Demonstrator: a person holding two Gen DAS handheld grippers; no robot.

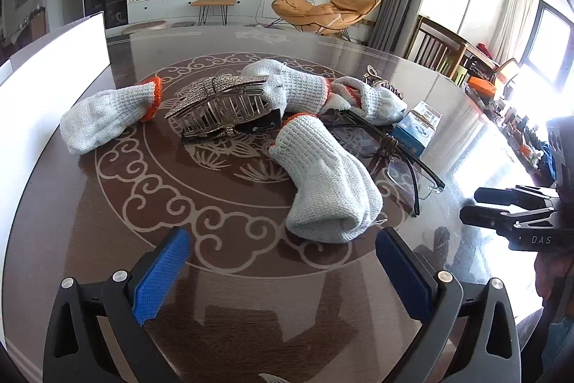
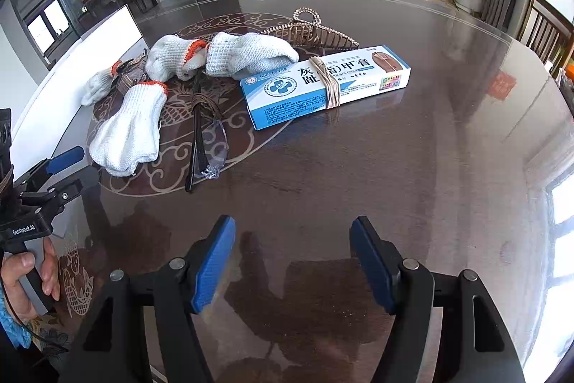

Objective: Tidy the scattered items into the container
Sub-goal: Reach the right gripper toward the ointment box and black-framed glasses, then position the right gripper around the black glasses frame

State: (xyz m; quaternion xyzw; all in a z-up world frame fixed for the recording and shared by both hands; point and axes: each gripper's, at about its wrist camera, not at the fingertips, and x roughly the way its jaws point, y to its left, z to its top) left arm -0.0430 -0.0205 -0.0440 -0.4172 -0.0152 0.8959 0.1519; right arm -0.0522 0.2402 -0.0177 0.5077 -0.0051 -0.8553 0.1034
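- In the left wrist view, the left gripper stands with its jaws wide apart over bare table in the lower middle of the frame.
- Just ahead, a white glove blocks the right half; behind it lie the glasses and the hair clip.
- The white container walls off the left edge.
- In the right wrist view, the right gripper has bare table before it up to the blue box; the right half of the frame lies bare.

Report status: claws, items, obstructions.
Left claw open, empty. Right claw open, empty. White knit gloves, rhinestone hair clip, blue-white box still on table. Nothing blocking.
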